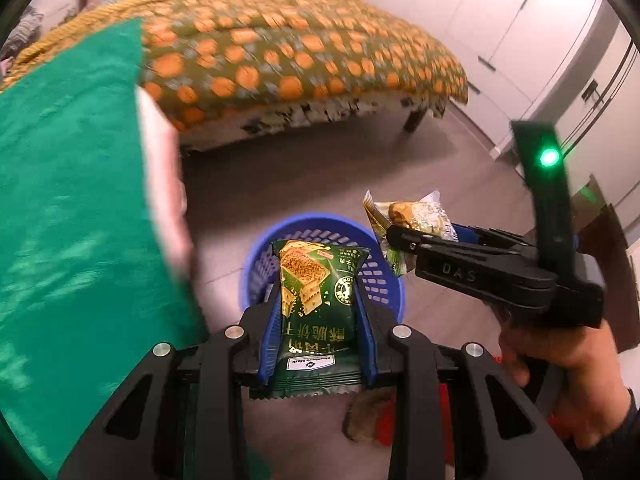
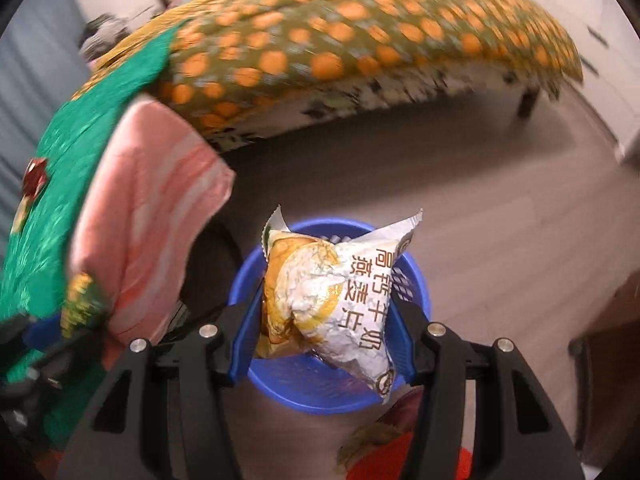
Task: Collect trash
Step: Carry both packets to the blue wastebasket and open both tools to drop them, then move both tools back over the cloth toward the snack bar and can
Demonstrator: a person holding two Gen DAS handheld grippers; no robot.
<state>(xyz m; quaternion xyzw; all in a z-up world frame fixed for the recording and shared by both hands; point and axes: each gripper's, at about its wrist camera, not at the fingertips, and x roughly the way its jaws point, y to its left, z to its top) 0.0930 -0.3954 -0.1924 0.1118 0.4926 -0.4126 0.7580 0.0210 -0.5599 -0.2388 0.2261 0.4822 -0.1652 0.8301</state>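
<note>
Left gripper (image 1: 316,300) clamps green wafer packet (image 1: 316,292), hiding blue basket (image 1: 384,288) beneath; right gripper (image 2: 324,312) clamps crinkled silver packet (image 2: 332,300) above basket, "DAS" on body; bedspread (image 1: 304,52) blurred

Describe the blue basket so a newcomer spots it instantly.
Start at the bed with its orange-dotted cover; on the grey floor in front of it stands the blue basket, directly beyond both wrappers. It is round, plastic, slotted along its walls, and the only blue container around.

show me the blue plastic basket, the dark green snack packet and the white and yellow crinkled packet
blue plastic basket (image 2: 328,394), right wrist view, near rim.
dark green snack packet (image 1: 318,300), left wrist view, middle of its printed face.
white and yellow crinkled packet (image 2: 328,300), right wrist view, middle of its front.
</note>
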